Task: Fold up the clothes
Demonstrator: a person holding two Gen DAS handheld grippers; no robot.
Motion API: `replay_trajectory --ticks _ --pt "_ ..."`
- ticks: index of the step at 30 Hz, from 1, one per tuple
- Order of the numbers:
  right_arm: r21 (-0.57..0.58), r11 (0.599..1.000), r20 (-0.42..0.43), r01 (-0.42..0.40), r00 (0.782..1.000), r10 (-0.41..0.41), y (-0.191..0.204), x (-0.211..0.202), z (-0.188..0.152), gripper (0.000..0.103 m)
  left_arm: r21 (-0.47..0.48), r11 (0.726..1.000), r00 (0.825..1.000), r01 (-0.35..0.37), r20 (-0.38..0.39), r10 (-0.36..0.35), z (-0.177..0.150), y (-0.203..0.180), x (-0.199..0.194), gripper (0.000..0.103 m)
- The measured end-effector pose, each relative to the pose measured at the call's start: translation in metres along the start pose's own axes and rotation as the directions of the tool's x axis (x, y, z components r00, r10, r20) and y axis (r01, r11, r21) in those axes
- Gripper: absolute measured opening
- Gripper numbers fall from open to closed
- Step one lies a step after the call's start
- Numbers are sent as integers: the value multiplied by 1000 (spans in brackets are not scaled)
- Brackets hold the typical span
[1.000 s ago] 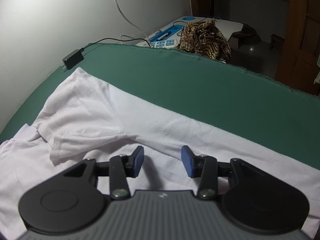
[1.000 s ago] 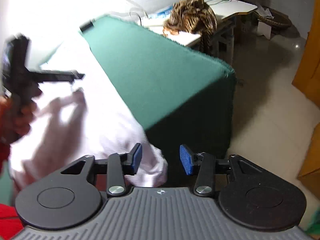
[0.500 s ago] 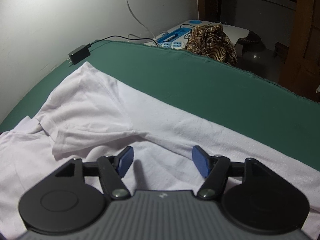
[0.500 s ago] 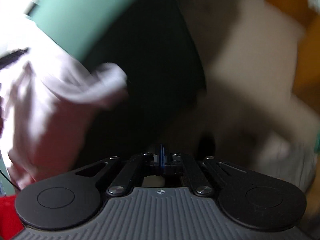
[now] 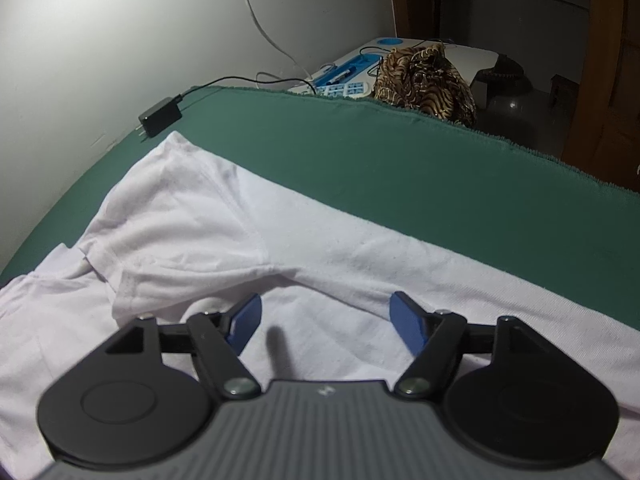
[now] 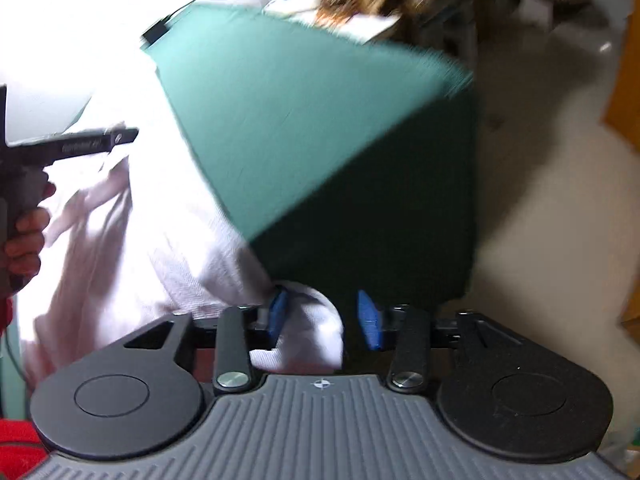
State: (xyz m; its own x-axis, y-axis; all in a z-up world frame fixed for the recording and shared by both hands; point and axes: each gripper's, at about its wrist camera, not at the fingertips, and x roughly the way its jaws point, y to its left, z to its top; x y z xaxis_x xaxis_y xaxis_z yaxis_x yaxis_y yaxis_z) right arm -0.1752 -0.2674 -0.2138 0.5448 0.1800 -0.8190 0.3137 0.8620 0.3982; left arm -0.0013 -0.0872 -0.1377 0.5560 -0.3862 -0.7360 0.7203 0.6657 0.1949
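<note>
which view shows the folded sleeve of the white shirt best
The left wrist view: the white cotton t-shirt lies sharp on the green cloth-covered table, its folded sleeve fully visible. In the right wrist view the shirt is blurred and overexposed, and no sleeve can be made out.

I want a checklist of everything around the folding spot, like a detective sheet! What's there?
Surface: green cloth-covered table, cloth hangs over the edge.
Job's things: white cotton T-shirt spread flat, one sleeve folded in; its hem droops off the table end.
Clutter: black power adapter on the far corner.
Claws: left claw open above the shirt, has just been opening; right claw open, has just been opening, shirt hem between its pads.
Cables: black adapter lead; white wall cable.
Surroundings: brown tiger-print cloth on a side desk.
</note>
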Motion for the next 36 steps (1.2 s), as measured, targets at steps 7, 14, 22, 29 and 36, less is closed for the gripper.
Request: replay_trajectory --ticks 7,14,22,29,36 --pt "92 995 -98 48 994 -38 -9 -15 -23 0 14 1000 1000 -20 5 20 0 -3 -1 76" --pt "151 953 -295 262 932 -210 -16 4 -57 4 -9 1000 1000 -9 4 9 -1 2 1 80" --pt "-654 712 169 256 967 -192 65 -53 -68 51 13 1000 1000 -13 9 13 0 0 0 81" --pt "-869 469 127 158 987 -97 70 -34 -89 47 -3 1000 999 18 45 -18 3 -1 -35 73" --pt "-963 243 101 116 992 -75 52 9 -86 43 -18 1000 998 -17 62 18 -10 -26 -80 87"
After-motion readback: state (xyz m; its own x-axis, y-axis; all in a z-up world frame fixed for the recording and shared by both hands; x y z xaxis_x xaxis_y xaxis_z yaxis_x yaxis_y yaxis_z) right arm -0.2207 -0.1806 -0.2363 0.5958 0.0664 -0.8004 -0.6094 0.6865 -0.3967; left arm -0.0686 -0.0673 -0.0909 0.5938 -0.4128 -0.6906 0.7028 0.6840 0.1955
